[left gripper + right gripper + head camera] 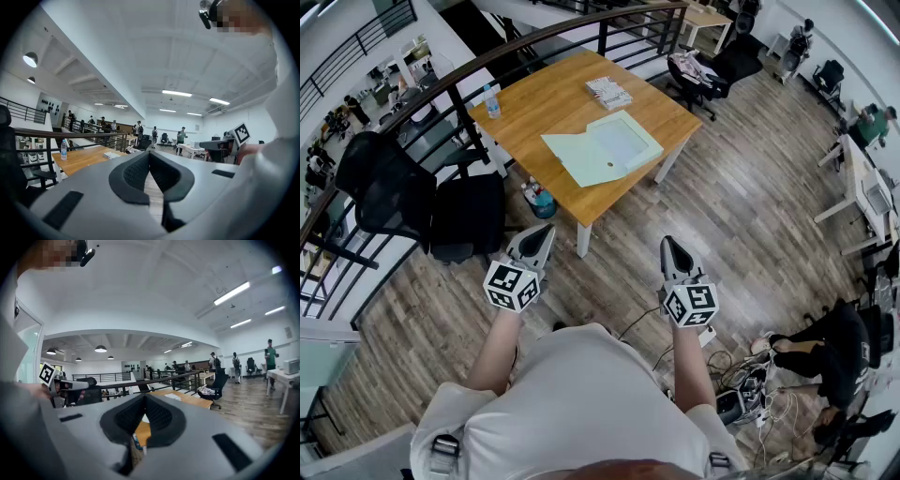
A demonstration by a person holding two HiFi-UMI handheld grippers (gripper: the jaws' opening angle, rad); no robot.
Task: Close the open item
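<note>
An open pale green folder (602, 147) lies flat on the wooden table (544, 98), its flap spread toward the left. I stand well back from the table on the wooden floor. My left gripper (546, 230) and right gripper (667, 242) are held side by side in front of my chest, pointing at the table. Both are shut with nothing between the jaws. In the left gripper view the left gripper (149, 153) has its pads together at the tips. The right gripper view shows the same for the right gripper (144, 397). The folder is far from both.
A stack of booklets (608, 92) and a water bottle (492, 100) are on the table. Black office chairs (394, 202) stand at its left by a dark railing (441, 89). A bag (539, 199) sits under the table. Cables and gear (750, 384) lie at the lower right.
</note>
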